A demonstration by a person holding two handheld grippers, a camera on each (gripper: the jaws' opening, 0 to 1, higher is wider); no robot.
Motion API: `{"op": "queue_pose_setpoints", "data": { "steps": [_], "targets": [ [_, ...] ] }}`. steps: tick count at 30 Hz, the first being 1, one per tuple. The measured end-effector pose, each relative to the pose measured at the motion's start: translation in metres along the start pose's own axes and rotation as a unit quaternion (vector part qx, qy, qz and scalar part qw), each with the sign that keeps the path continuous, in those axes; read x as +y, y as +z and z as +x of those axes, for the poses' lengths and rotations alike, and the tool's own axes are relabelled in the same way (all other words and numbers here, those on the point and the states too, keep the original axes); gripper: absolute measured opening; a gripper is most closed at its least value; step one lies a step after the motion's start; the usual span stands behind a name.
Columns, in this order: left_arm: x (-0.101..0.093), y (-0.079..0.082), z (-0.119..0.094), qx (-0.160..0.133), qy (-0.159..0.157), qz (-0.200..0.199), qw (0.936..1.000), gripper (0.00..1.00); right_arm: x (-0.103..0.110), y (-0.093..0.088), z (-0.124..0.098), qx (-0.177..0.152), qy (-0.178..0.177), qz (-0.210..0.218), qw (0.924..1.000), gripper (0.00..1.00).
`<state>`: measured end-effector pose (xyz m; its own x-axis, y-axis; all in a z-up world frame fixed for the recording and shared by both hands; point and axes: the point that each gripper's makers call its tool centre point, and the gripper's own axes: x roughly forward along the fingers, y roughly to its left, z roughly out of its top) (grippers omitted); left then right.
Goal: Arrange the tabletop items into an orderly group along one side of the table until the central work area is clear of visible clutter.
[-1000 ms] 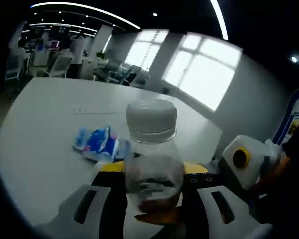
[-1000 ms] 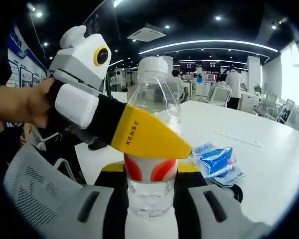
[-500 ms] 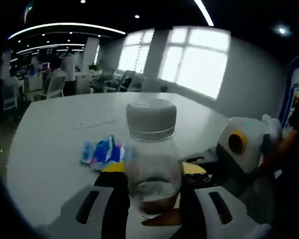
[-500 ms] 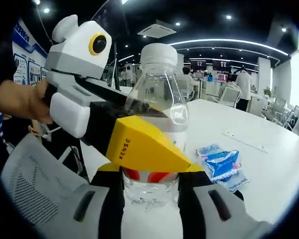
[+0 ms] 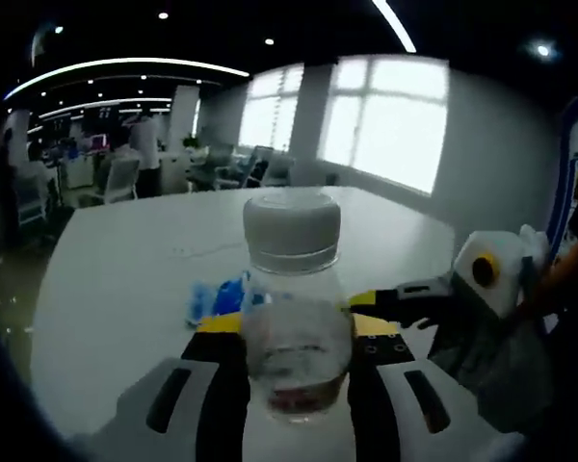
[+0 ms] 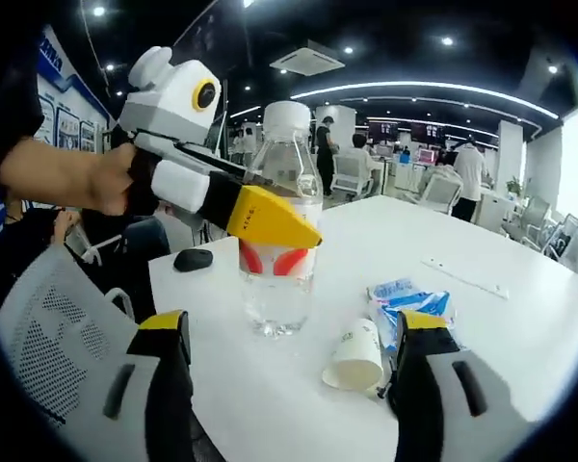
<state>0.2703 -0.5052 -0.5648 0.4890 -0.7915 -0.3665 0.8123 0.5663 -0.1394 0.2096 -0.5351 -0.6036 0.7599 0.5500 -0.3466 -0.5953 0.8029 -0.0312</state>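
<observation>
Right claw (image 6: 284, 385) lets go and backs off, jaws wide apart. Left claw (image 5: 294, 375) stays clenched on the water bottle (image 6: 278, 241), standing on the surface (image 6: 520, 318). Paper cup (image 6: 356, 354) tipped at 5 o'clock, blue packet (image 6: 405, 300) beyond. Handover done; bottle placement next.

bottle (image 6: 280, 221), cup (image 6: 355, 354) and blue packet (image 6: 405, 301) crowd the near table (image 6: 520, 337).

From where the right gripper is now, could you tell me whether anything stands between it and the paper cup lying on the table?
Nothing visible does. The right gripper is open, and the paper cup lies on its side just ahead of it on the white table. The water bottle, held by the left gripper, stands off to one side.
</observation>
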Motion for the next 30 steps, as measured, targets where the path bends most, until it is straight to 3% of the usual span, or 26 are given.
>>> {"op": "queue_pose_setpoints", "data": {
  "steps": [4,9,15,25,30],
  "targets": [
    [0.026,0.002,-0.001,-0.001,0.02,0.005,0.9998,0.36,-0.008,0.0,-0.011,-0.003,-0.014,-0.001,0.9999,1.0],
    [0.062,0.004,0.001,-0.002,0.047,0.016,0.9987,0.36,-0.017,-0.002,-0.024,-0.002,-0.032,-0.003,0.9995,1.0],
    [0.089,0.002,0.008,0.001,0.061,0.03,0.9977,0.36,-0.026,-0.001,-0.038,-0.004,-0.05,0.001,0.9987,1.0],
    [0.14,-0.019,0.029,0.024,0.097,0.031,0.9945,0.37,-0.049,0.004,-0.08,-0.009,-0.101,-0.008,0.9949,1.0],
    [0.16,-0.033,0.039,0.03,0.12,0.009,0.9923,0.37,-0.058,-0.009,-0.099,0.007,-0.127,-0.014,0.9918,1.0]
  ]
}}
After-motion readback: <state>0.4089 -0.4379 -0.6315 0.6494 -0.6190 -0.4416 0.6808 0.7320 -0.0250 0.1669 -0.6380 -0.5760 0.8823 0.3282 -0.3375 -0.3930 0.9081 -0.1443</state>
